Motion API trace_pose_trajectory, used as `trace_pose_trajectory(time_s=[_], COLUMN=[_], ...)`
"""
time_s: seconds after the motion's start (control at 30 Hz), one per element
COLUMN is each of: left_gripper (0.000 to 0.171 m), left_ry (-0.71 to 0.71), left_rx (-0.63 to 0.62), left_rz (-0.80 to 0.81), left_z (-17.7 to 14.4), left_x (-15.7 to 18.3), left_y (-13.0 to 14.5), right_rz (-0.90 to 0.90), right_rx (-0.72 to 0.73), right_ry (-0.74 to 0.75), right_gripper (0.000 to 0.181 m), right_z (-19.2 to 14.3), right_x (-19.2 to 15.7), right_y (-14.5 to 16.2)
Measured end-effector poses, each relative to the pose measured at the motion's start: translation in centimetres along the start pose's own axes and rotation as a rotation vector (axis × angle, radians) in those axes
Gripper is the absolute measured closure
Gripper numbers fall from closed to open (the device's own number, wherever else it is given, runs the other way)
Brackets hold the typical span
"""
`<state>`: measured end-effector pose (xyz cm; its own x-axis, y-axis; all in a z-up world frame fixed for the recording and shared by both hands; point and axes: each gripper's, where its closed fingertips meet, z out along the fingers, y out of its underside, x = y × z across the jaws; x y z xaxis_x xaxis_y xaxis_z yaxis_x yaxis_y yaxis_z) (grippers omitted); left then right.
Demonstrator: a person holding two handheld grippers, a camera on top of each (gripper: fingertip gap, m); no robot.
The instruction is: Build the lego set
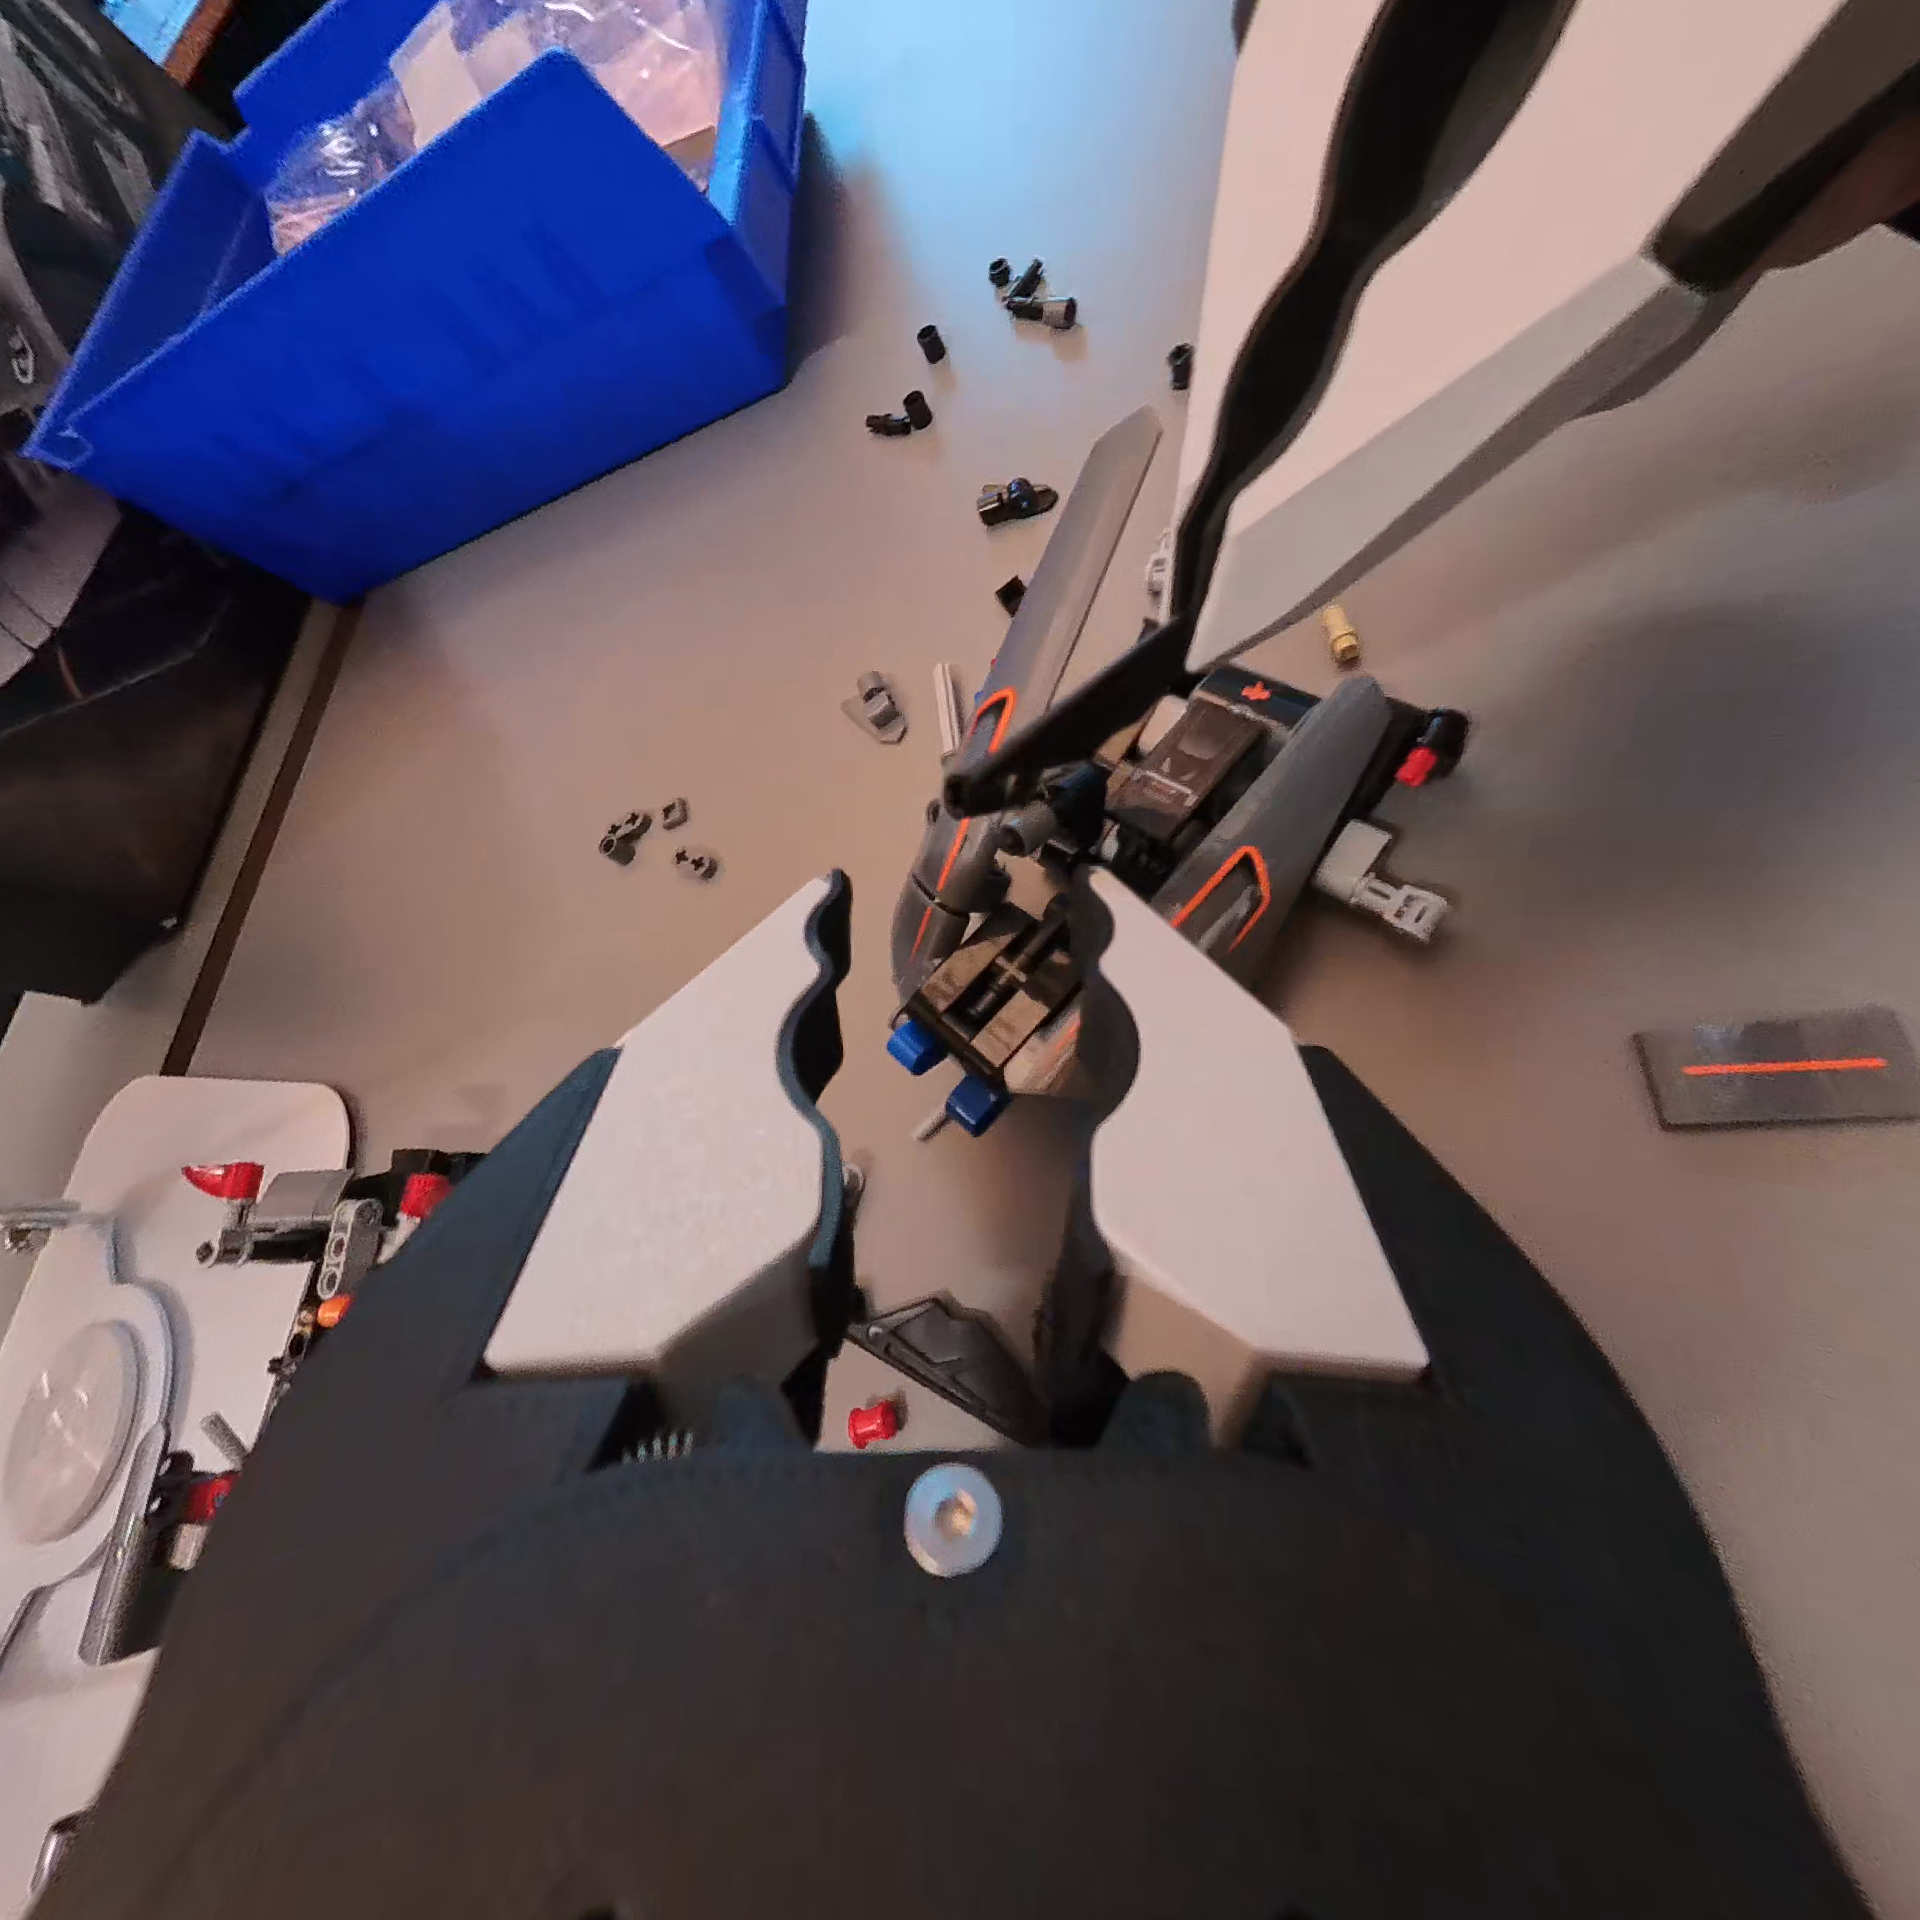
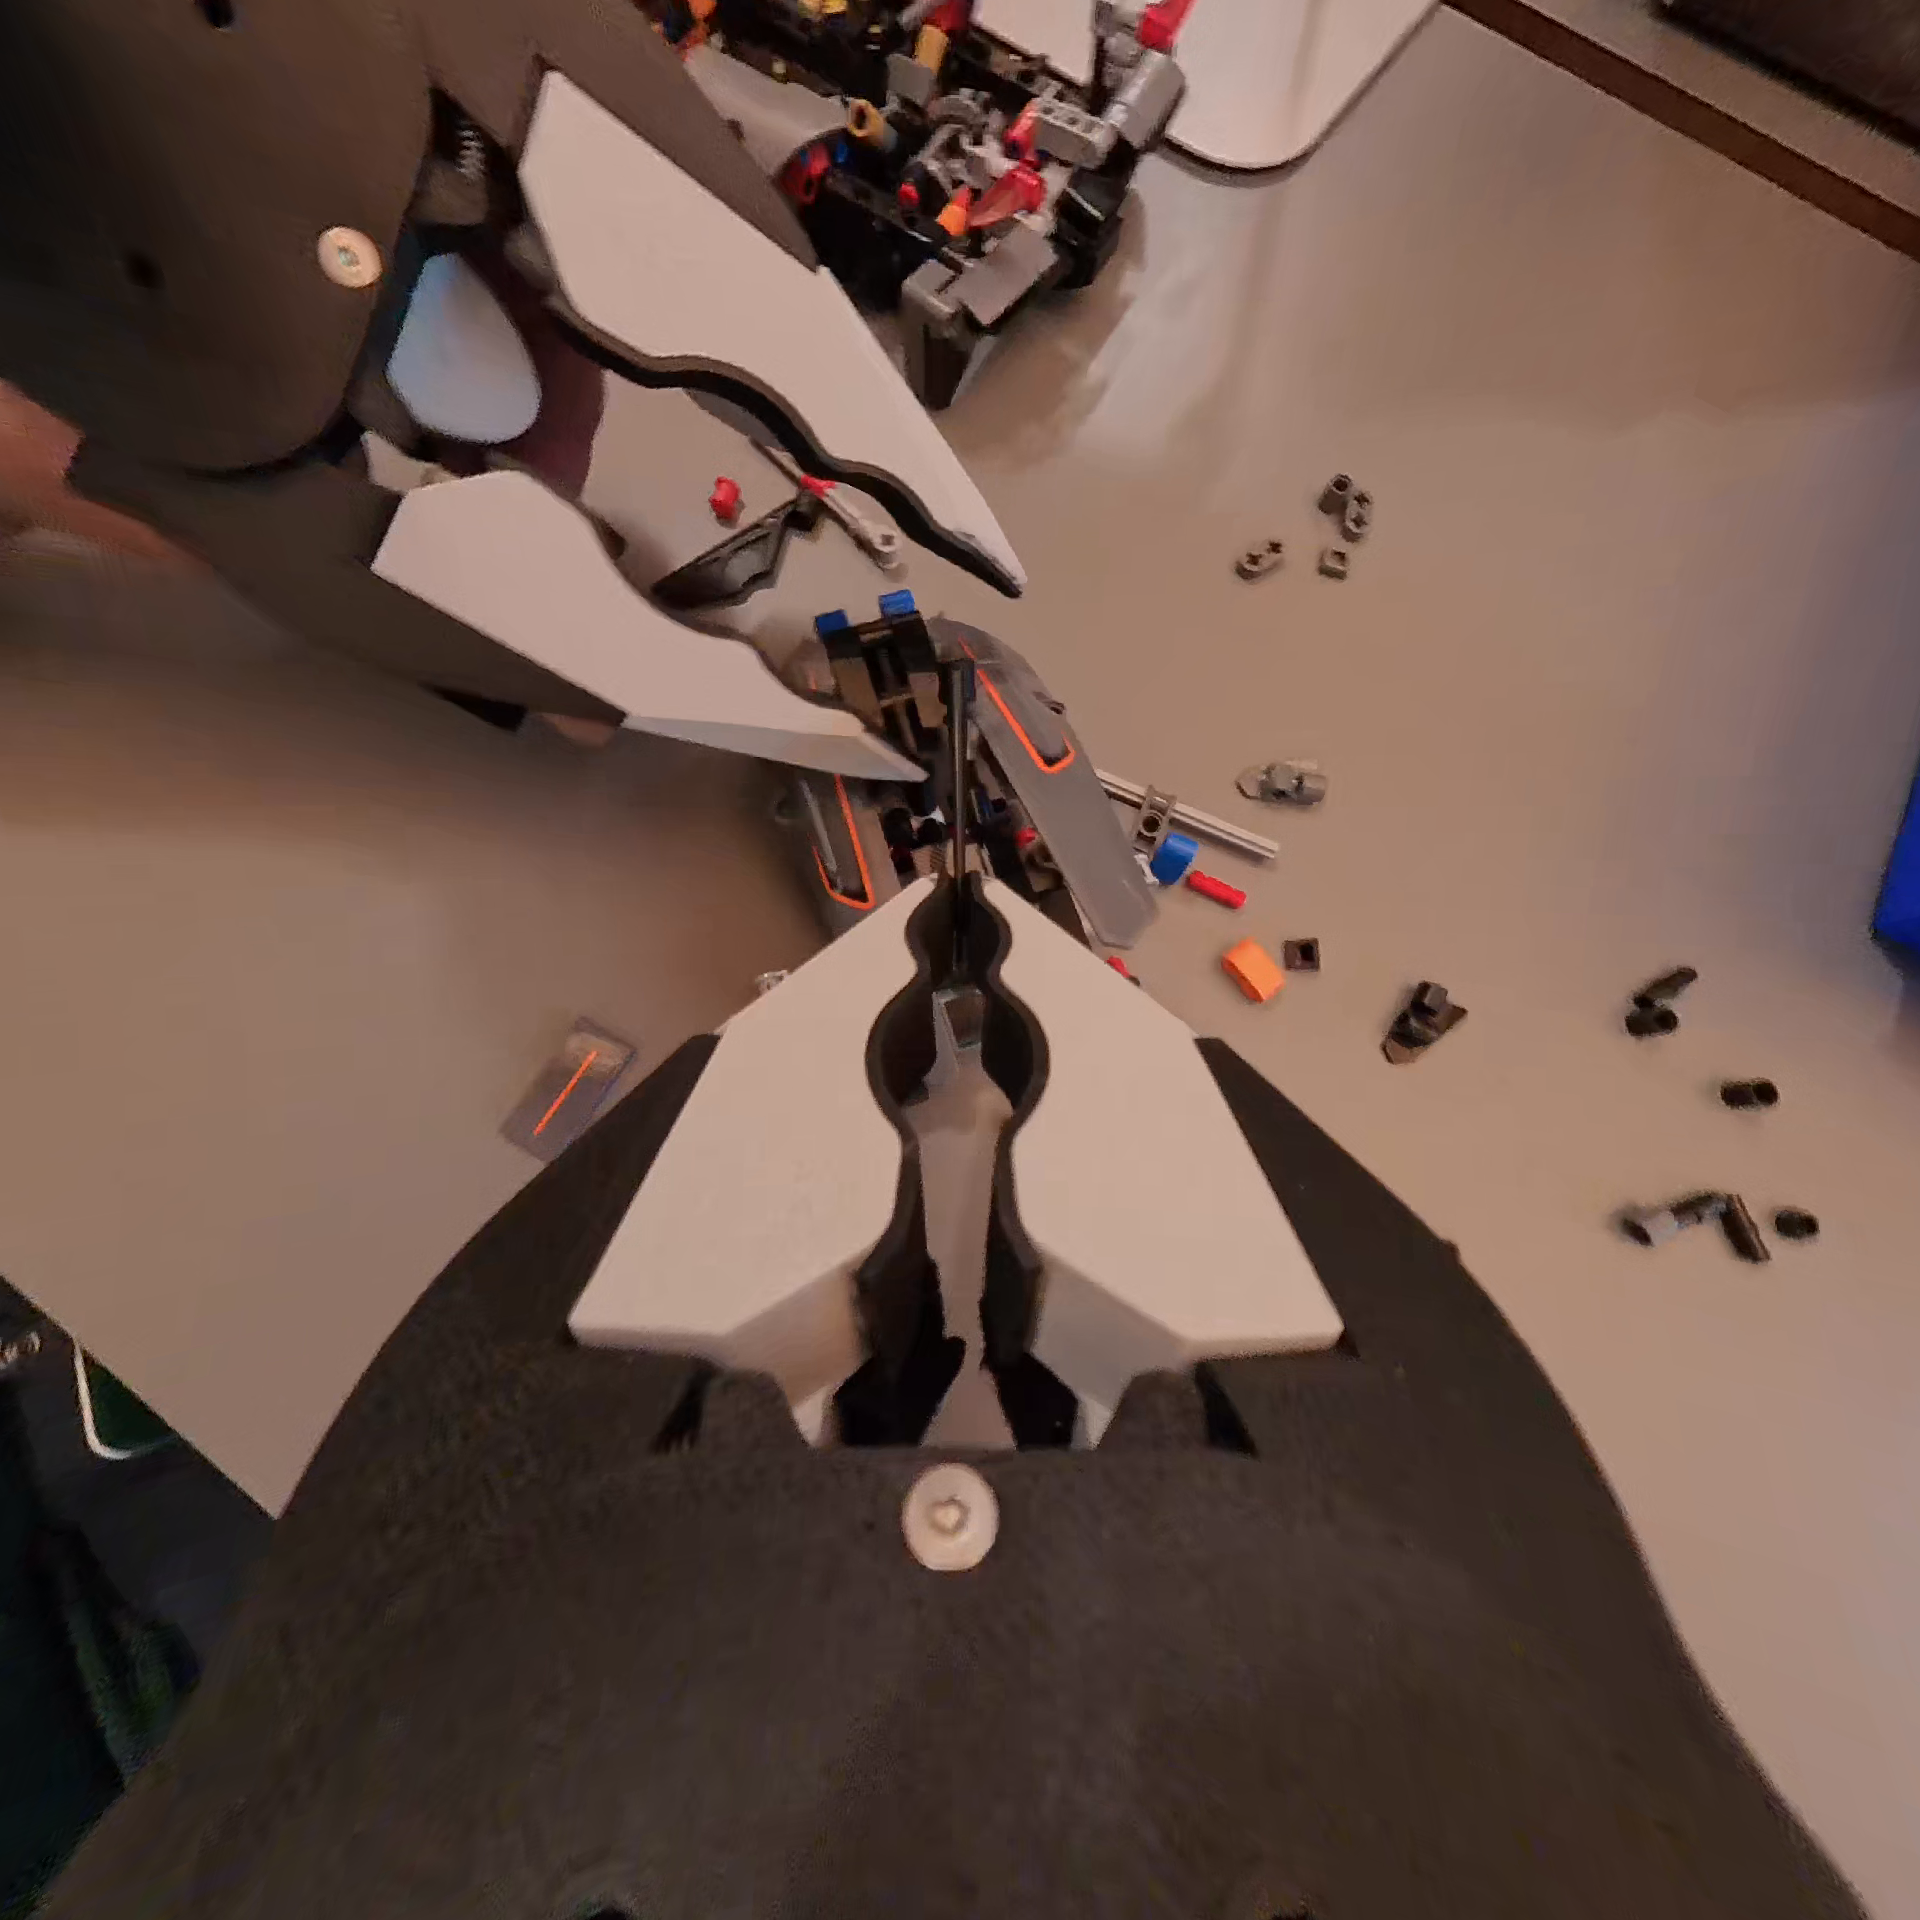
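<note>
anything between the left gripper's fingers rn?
Yes. In the left wrist view the left gripper is open, and the black end of the grey model, with its two blue pins, sits between the fingers. Contact isn't clear.

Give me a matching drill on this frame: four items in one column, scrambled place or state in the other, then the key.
Items
1. blue plastic bin
2. thin black rod
3. dark flat tile with an orange line
4. small red pin

Places or states
A. lying on the table under the left gripper, between its fingers
B. clamped in the right gripper, pointing at the grey and orange lego assembly
C. far left of the table, clear bags inside
D. flat on the table, alone, right of the assembly

Pairs: 1-C, 2-B, 3-D, 4-A
</note>
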<state>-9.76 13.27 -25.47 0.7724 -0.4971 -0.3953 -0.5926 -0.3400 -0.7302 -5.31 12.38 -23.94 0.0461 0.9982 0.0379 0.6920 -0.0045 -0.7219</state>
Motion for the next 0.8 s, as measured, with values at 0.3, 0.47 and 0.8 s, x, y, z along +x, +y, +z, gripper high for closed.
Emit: trace_pose_trajectory(time_s=[0.3, 0.47, 0.8], left_gripper=[0.141, 0.143, 0.137], left_ry=[0.013, 0.008, -0.006], left_rx=[0.023, -0.003, 0.021], left_rz=[0.039, 0.011, 0.028], left_z=[0.28, 0.96, 0.44], left_x=[0.78, 0.58, -0.13], left_y=[-0.28, 0.14, 0.12], right_rz=[-0.097, -0.128, -0.156], right_rx=[0.029, 0.031, -0.006], right_ry=[-0.160, -0.196, -0.231], right_gripper=[0.181, 0.181, 0.181], right_z=[0.54, 0.89, 0.32], right_x=[0.11, 0.11, 0.16], right_y=[0.25, 0.57, 0.16])
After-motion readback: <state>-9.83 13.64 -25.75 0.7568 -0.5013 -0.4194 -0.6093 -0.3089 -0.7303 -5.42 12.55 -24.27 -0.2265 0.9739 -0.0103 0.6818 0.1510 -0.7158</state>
